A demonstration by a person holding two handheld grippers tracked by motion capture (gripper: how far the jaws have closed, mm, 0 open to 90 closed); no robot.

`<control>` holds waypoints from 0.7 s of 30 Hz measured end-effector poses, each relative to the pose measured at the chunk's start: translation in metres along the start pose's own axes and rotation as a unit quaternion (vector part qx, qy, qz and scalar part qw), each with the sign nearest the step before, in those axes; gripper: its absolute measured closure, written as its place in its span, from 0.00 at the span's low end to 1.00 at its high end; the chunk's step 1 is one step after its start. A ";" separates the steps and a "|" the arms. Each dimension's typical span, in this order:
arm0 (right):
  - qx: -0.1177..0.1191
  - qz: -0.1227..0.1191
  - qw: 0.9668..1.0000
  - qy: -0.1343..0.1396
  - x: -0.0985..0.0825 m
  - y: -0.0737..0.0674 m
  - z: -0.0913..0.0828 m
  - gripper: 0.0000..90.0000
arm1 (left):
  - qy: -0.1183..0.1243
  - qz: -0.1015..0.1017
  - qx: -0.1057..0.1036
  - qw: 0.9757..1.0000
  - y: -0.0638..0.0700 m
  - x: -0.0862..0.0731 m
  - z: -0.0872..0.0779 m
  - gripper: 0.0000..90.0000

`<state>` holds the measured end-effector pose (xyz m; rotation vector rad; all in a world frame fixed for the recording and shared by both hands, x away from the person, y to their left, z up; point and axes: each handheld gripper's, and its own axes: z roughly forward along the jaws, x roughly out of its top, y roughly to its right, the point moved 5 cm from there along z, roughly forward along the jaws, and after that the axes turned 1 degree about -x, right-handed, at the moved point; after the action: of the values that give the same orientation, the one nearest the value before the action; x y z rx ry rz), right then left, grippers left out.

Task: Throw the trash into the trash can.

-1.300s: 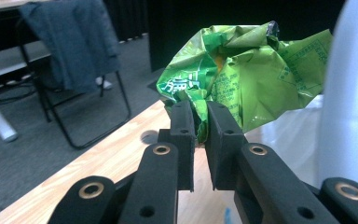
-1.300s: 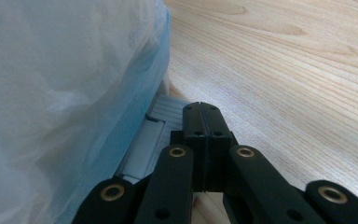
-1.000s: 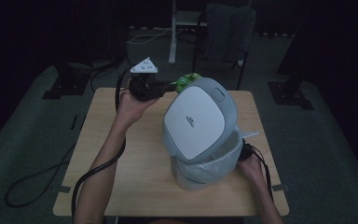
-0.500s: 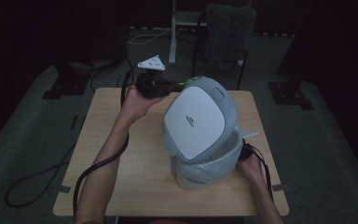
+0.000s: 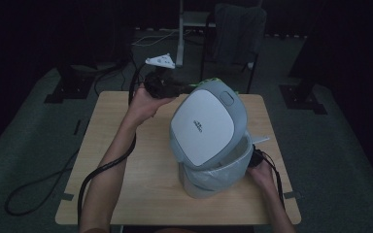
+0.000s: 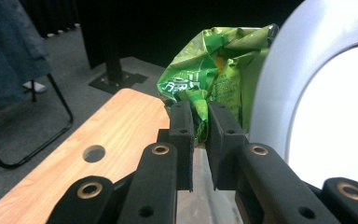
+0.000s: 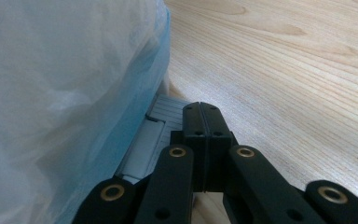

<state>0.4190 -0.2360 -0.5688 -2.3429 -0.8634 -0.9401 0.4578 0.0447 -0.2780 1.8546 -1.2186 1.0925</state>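
At the left of the bench [image 5: 102, 160], the left claw [image 6: 199, 123] is clamped on a crumpled green wrapper [image 6: 209, 70], pinching a fold at its lower edge and holding it up in the air just beside the raised grey lid [image 5: 209, 124] of the bin [image 5: 213, 177]. The wrapper looks feather-light, thin and crinkly; I judge it soft enough to crush and slick enough to slip out, so a bunched fold like the one now pinched is the sound place to hold it. In the middle the lid stands tilted open over the bin's white liner bag [image 7: 60, 93]. At the right, the right claw [image 7: 204, 116] has its jaws pressed together with nothing between them, its tip resting on the bin's ribbed pedal [image 7: 161, 119] low beside the liner.
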 end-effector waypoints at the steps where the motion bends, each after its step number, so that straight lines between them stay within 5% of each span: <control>1: 0.000 0.000 1.000 0.000 0.000 0.000 0.000 1.00 | -0.001 0.001 -0.001 1.000 0.000 0.000 0.000 0.91; 12: -0.001 0.000 1.000 0.000 0.000 0.000 0.000 1.00 | -0.009 -0.014 -0.039 0.999 -0.003 -0.001 0.003 0.90; 21: -0.002 -0.001 1.000 0.001 0.001 -0.001 0.001 1.00 | -0.005 -0.037 -0.089 0.995 -0.009 -0.003 0.000 0.90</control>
<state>0.4193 -0.2344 -0.5688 -2.3442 -0.8643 -0.9468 0.4653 0.0493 -0.2813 1.7572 -1.2031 0.9057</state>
